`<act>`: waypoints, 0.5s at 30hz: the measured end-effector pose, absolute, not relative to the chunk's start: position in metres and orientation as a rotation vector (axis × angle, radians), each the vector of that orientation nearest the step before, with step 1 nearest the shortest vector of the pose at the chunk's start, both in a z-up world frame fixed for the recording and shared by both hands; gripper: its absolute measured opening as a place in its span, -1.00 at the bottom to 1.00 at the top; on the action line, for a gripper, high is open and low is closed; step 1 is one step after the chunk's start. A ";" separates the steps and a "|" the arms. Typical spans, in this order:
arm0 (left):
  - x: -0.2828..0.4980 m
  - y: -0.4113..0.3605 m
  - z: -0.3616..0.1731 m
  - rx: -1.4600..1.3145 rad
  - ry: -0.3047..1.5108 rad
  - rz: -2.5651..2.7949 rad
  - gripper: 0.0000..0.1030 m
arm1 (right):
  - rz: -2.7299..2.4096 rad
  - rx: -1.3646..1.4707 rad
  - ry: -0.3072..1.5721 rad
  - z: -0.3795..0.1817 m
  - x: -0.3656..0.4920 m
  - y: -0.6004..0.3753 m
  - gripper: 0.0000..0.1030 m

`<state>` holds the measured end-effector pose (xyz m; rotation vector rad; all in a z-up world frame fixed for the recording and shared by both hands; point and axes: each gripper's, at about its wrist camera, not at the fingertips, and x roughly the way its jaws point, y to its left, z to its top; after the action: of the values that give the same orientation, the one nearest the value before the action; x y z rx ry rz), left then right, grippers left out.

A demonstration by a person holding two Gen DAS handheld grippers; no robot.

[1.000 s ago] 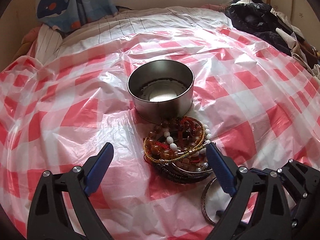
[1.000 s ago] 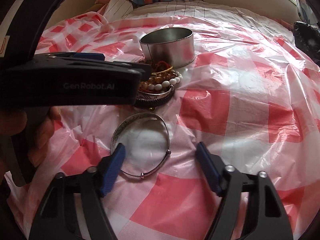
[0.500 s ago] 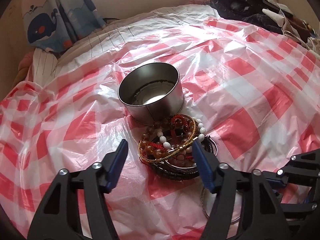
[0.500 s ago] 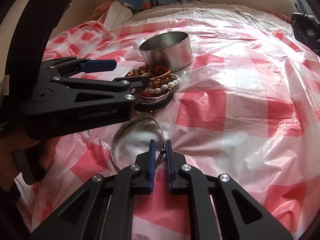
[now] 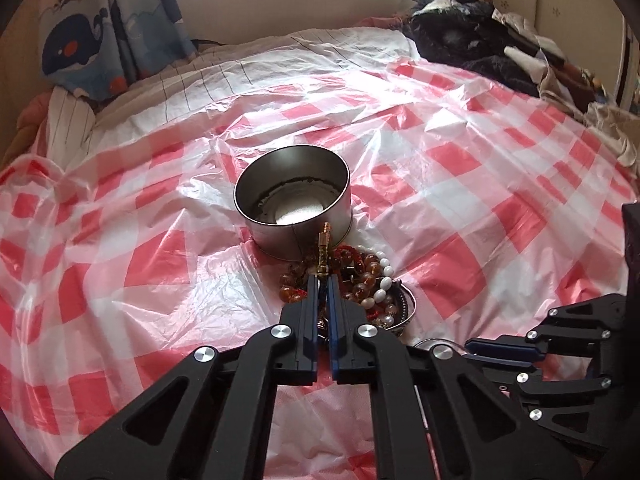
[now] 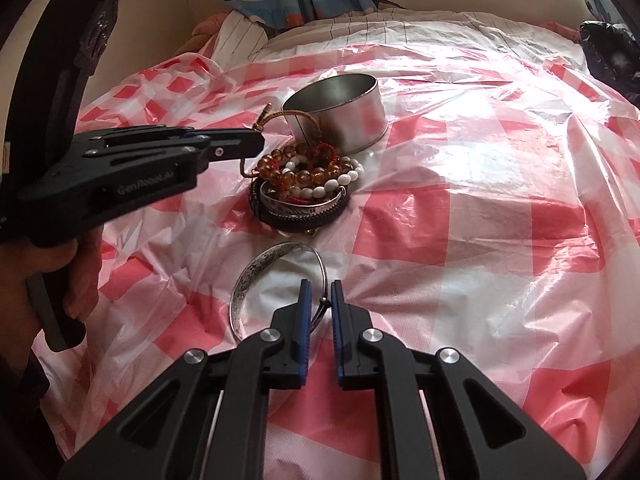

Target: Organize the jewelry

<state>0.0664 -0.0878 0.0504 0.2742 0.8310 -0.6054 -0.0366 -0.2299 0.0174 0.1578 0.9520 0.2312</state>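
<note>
Left wrist view: our left gripper (image 5: 323, 280) has just snapped shut on the gold cord bracelet (image 6: 296, 117), lifting it off the bracelet pile (image 6: 306, 184) beside the tin (image 6: 340, 108). Our right gripper (image 6: 319, 296) has closed on the silver bangle (image 6: 256, 276), so both pieces look ready to go in.

Left gripper (image 5: 323, 280) angles downward, jaws clamped on a gold cord bracelet (image 6: 296, 114) beside the tin (image 6: 340, 110); right gripper (image 6: 319, 300) pinches a silver bangle (image 6: 256, 272) nearer.
</note>
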 end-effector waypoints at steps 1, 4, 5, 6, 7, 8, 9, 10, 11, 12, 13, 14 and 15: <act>0.067 -0.084 0.054 0.253 0.832 -0.612 -0.93 | 0.234 0.165 0.950 0.018 -0.037 -0.231 -0.80; 0.068 -0.073 0.064 0.195 0.834 -0.630 -0.93 | 0.240 0.168 0.955 0.017 -0.036 -0.230 -0.80; 0.067 -0.070 0.067 0.182 0.833 -0.635 -0.93 | 0.235 0.164 0.952 0.017 -0.036 -0.230 -0.79; 0.066 -0.067 0.070 0.176 0.830 -0.634 -0.93 | 0.226 0.159 0.948 0.017 -0.036 -0.231 -0.77; 0.065 -0.066 0.072 0.176 0.826 -0.631 -0.93 | 0.217 0.153 0.947 0.017 -0.035 -0.231 -0.56; 0.064 -0.064 0.074 0.175 0.823 -0.629 -0.93 | 0.200 0.143 0.950 0.016 -0.035 -0.230 -0.25; 0.064 -0.062 0.075 0.170 0.819 -0.628 -0.93 | 0.186 0.131 0.954 0.014 -0.033 -0.230 -0.13; 0.063 -0.062 0.077 0.167 0.817 -0.631 -0.93 | 0.181 0.120 0.960 0.012 -0.032 -0.230 -0.10; 0.062 -0.061 0.079 0.169 0.814 -0.635 -0.93 | 0.183 0.109 0.974 0.008 -0.030 -0.228 -0.10; 0.062 -0.062 0.080 0.171 0.810 -0.635 -0.93 | 0.180 0.093 0.982 0.006 -0.029 -0.225 -0.11; 0.061 -0.062 0.081 0.174 0.807 -0.638 -0.93 | 0.176 0.074 0.984 0.004 -0.029 -0.222 -0.22; 0.060 -0.061 0.082 0.175 0.806 -0.640 -0.93 | 0.184 0.070 0.984 0.004 -0.029 -0.221 -0.67; 0.060 -0.061 0.083 0.176 0.806 -0.640 -0.93 | 0.197 0.082 0.990 0.004 -0.029 -0.221 -0.84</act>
<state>0.0602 -0.0613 0.0827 0.1755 0.8057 -0.6400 -0.0288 -0.2209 0.0038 0.0823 0.9898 0.1970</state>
